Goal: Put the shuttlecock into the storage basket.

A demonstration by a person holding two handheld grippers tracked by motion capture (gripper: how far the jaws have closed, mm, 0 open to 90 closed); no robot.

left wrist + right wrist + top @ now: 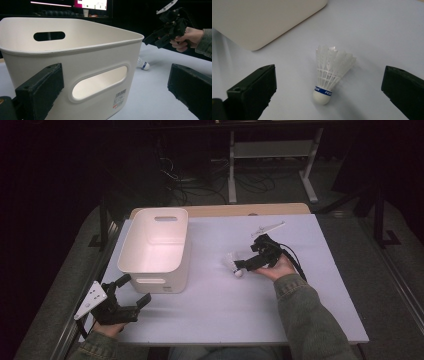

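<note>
I find the shuttlecock [329, 75] lying on the white table [300, 285], right of centre in the high view, its cork nose toward the lower edge of the frame and its feathers pointing toward the bin. In the right gripper view it sits at mid-frame, with a blue band around the base of the cork.

The right gripper [248, 265] is held just right of centre in the high view, angled toward the shuttlecock. Its jaws stand wide apart: in the right gripper view one black jaw rises at the lower left and the other at the lower right, with the shuttlecock between them and touching neither. I cannot tell how far above the table the jaws are.

The left gripper [134, 292] is at the lower left of the high view, near the front edge of the table, just beside the near wall of the bin [172, 222]. Its jaws are also spread wide and hold nothing. In the left gripper view the bin's near corner, with an oval handle slot and a small barcode label, stands between the two jaws; I cannot confirm contact with either.

The bin is white, upright, and sits at the upper left of the table. I see nothing inside it in the high view.

In the left gripper view the shuttlecock shows small at centre right, past the bin's corner, with the right gripper above it at the upper right.
</note>
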